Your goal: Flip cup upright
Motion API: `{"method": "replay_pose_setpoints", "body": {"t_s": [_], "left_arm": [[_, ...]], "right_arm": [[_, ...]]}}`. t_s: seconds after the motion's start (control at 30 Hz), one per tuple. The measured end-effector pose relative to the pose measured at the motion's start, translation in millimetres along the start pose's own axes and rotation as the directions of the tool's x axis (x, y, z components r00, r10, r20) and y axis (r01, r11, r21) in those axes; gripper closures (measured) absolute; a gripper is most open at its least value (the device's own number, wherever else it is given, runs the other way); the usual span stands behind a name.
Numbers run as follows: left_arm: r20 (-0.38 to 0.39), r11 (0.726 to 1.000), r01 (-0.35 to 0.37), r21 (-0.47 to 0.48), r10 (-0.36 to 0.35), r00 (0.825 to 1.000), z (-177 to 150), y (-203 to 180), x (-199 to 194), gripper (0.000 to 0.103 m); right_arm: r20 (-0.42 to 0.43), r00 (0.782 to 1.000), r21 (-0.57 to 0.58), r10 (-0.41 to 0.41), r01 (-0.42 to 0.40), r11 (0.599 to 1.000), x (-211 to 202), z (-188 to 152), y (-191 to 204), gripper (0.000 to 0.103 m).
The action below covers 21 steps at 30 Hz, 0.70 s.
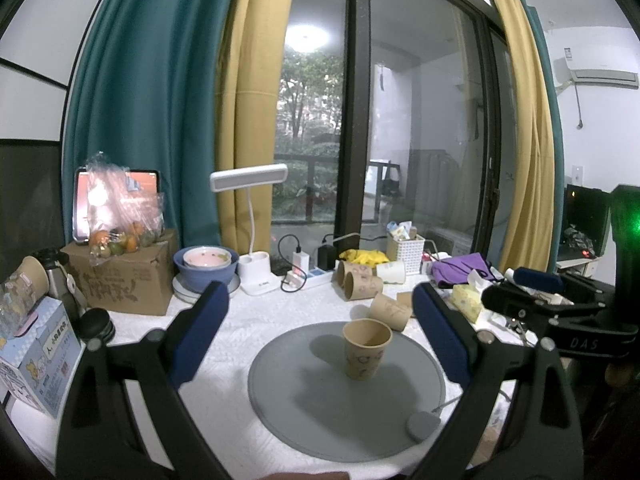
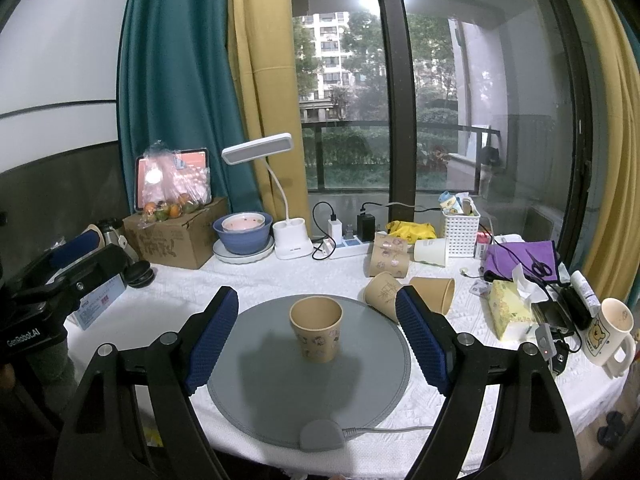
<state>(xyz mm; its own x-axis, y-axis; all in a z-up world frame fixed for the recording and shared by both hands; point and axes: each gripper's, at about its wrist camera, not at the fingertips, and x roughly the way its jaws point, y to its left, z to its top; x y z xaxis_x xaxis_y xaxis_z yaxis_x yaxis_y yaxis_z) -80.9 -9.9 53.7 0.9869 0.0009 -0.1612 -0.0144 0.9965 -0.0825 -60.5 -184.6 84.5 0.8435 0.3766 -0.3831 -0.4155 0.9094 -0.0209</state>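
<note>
A brown paper cup (image 1: 366,348) stands upright, mouth up, on the round grey mat (image 1: 304,400); it also shows in the right wrist view (image 2: 317,328) on the mat (image 2: 260,392). My left gripper (image 1: 320,308) is open and empty, held back from the cup and a little left of it. My right gripper (image 2: 318,312) is open and empty, with the cup straight ahead between its blue fingers (image 2: 420,336), not touching it. Each gripper shows at the edge of the other's view.
Several paper cups (image 2: 408,292) lie on their sides behind the mat, and a white cup (image 2: 431,251) too. A tissue box (image 2: 510,312), mug (image 2: 612,328), white basket (image 2: 460,232), desk lamp (image 2: 292,240), blue bowl (image 2: 244,232) and cardboard box (image 2: 176,232) crowd the table's back and sides.
</note>
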Motion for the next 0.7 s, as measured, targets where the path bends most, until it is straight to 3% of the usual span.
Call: {"method": "replay_pose_setpoints", "body": {"t_s": [0.7], "left_arm": [[0.001,1.0,0.009,0.0,-0.009,1.0,-5.7,-9.6,-2.2,0.009]], "right_arm": [[-0.001,1.0,-0.001,0.002,-0.002,1.0,0.1,-0.2,1.0,0.019]]}}
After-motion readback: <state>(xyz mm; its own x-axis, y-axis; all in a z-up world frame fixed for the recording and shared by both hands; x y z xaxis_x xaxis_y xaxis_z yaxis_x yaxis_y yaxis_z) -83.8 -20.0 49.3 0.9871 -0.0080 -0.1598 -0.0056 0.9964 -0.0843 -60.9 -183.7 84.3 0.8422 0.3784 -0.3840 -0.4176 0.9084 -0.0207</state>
